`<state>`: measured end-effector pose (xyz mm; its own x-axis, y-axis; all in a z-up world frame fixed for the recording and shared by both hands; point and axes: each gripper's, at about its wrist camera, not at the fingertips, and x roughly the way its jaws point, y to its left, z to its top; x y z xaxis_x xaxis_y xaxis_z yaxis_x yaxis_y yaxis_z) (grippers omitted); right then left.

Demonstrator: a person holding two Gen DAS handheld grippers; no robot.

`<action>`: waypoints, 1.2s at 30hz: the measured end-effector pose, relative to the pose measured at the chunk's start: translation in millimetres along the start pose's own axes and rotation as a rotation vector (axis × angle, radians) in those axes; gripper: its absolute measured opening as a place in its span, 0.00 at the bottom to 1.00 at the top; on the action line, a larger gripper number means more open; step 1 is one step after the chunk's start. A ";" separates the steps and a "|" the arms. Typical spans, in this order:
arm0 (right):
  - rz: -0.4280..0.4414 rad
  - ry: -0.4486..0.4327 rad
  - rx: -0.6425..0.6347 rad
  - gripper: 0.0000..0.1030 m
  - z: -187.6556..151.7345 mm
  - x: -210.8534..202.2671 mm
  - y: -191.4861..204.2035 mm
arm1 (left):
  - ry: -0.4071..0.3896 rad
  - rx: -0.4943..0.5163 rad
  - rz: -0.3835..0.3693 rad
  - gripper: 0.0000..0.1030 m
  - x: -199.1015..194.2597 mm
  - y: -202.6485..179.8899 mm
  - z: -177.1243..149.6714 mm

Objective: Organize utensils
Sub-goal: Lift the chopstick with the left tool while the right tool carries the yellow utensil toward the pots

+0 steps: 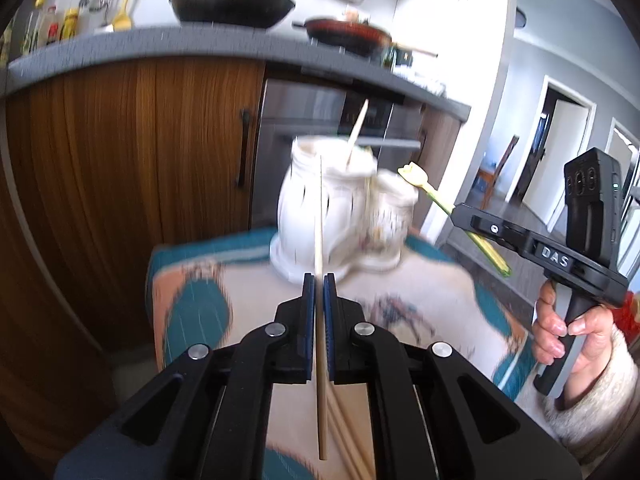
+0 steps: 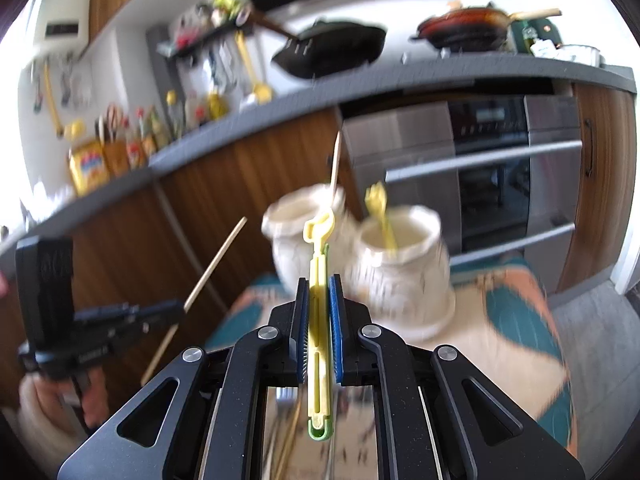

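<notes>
On the patterned worktop (image 1: 192, 280) | twin white holder (image 2: 360, 248), chopstick and fork standing inside as sorted | left gripper (image 1: 319, 280) jaws clamped on chopstick (image 1: 319, 216), upright, likely for a drop-in | right gripper (image 2: 319, 284) jaws gripping yellow utensil (image 2: 318, 300), tip toward the pots.

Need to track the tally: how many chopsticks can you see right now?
2 clearly: one chopstick held in the left gripper, another standing in the left jar of the white holder. Blurred sticks lying on the cloth below the fingers may be more.
</notes>
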<state>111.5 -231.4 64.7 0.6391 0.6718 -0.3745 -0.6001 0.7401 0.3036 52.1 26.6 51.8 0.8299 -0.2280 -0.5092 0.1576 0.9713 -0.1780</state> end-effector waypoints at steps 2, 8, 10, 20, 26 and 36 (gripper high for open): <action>-0.013 -0.049 0.031 0.11 16.1 9.9 -8.7 | -0.040 0.005 0.002 0.04 2.2 -0.6 14.3; -0.029 -0.140 0.083 0.11 47.5 40.1 -28.6 | -0.138 -0.023 -0.041 0.04 20.4 0.6 60.6; -0.024 -0.162 0.102 0.11 55.6 49.9 -36.8 | -0.166 -0.026 -0.047 0.04 27.7 -0.2 72.4; 0.022 -0.172 0.178 0.11 56.4 84.9 -60.8 | -0.284 -0.100 -0.048 0.04 82.7 8.9 115.0; 0.066 -0.182 0.213 0.11 51.1 91.5 -73.4 | -0.339 -0.112 -0.026 0.04 102.6 6.9 121.6; 0.072 -0.169 0.218 0.11 43.3 101.4 -75.8 | -0.297 -0.076 -0.012 0.04 103.0 11.0 97.6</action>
<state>242.6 -218.0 41.6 0.6809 0.7048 -0.1991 -0.5406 0.6671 0.5126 191.6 20.4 79.5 0.9501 -0.1992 -0.2401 0.1375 0.9582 -0.2508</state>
